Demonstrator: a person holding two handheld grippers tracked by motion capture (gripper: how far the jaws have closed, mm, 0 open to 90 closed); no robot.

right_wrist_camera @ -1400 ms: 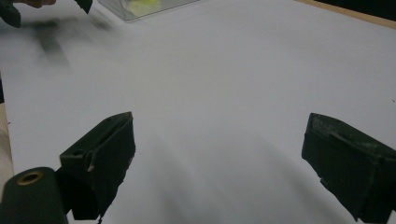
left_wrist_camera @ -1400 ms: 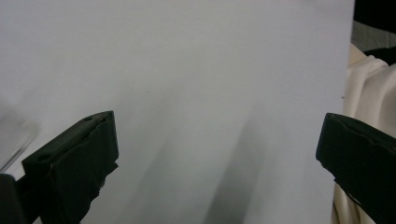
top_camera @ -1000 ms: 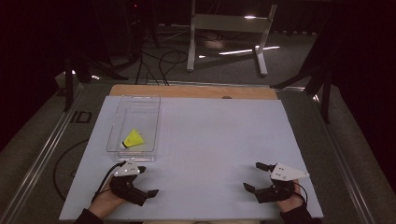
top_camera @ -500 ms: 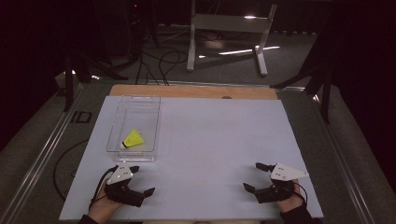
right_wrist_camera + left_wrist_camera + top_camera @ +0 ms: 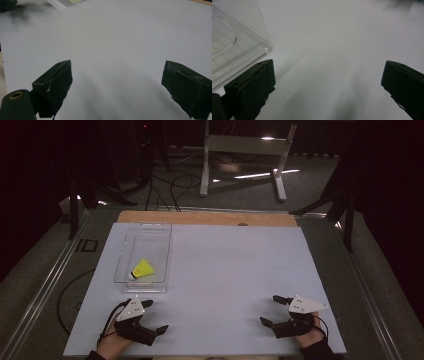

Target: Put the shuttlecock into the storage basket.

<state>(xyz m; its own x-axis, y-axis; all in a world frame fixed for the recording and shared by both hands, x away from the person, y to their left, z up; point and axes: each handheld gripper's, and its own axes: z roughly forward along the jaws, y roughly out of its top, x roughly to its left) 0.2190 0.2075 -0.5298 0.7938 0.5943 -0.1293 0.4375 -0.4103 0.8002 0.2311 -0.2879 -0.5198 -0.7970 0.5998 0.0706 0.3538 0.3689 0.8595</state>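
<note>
A yellow shuttlecock [image 5: 141,269] lies inside a clear plastic box [image 5: 150,227] on the left half of the white table sheet. My left gripper [image 5: 155,316] rests near the front edge, just below the box, open with nothing between its jaws. In the left gripper view the box corner [image 5: 263,47] stands just above the left jaw, and the gripper [image 5: 329,82] is wide open over bare sheet. My right gripper [image 5: 270,310] rests at the front right, open and empty. In the right gripper view the gripper [image 5: 117,82] spans bare sheet.
The white sheet [image 5: 235,260] covers a wooden table whose far edge [image 5: 210,218] shows. Beyond it are a white metal stand [image 5: 240,150] and floor cables. A metal rail [image 5: 45,285] runs along the left side.
My left gripper has slid left and slightly back toward the front edge, away from the box's near corner. The right gripper has stayed put.
</note>
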